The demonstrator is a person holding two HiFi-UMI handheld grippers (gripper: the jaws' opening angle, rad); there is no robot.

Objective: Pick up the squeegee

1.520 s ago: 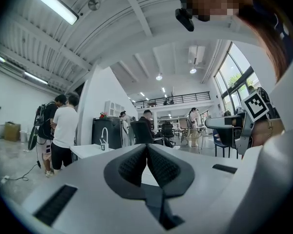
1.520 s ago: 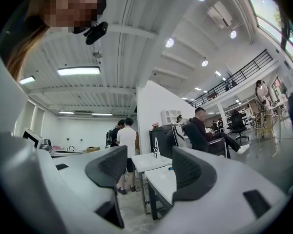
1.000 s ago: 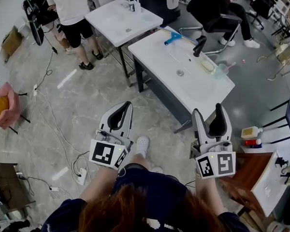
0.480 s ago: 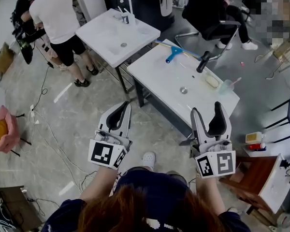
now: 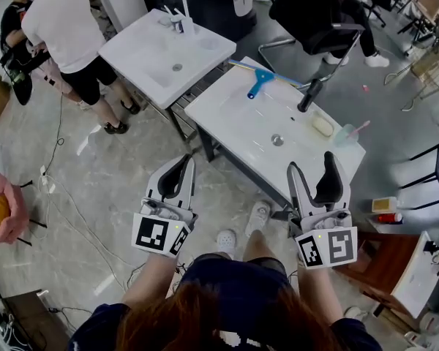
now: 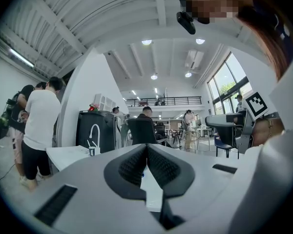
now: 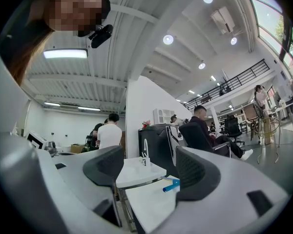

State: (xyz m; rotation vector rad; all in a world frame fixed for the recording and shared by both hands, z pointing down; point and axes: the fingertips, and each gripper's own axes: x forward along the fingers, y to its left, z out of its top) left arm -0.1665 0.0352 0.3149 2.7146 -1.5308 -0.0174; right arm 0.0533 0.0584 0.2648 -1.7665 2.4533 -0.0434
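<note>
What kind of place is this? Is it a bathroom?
Probably a big workshop or test lab, not a real bathroom. Two white washbasin tops stand on dark metal frames in the open, loose cables trail over the grey marble floor, and a black office chair sits nearby.

Over the last second a step forward has been taken, and everything ahead has been shifted downward in the head view. A white shoe (image 5: 257, 216) is now set forward, just short of the near edge of the surface (image 5: 227, 115) and ahead of the other shoe (image 5: 225, 240). The squeegee (image 5: 260, 83) on that surface has been brought lower in the view, nearer the person. The neighbouring sink (image 5: 150, 57) and the person in the white shirt (image 5: 58, 20) have been carried leftward and downward and are seen larger.
</note>
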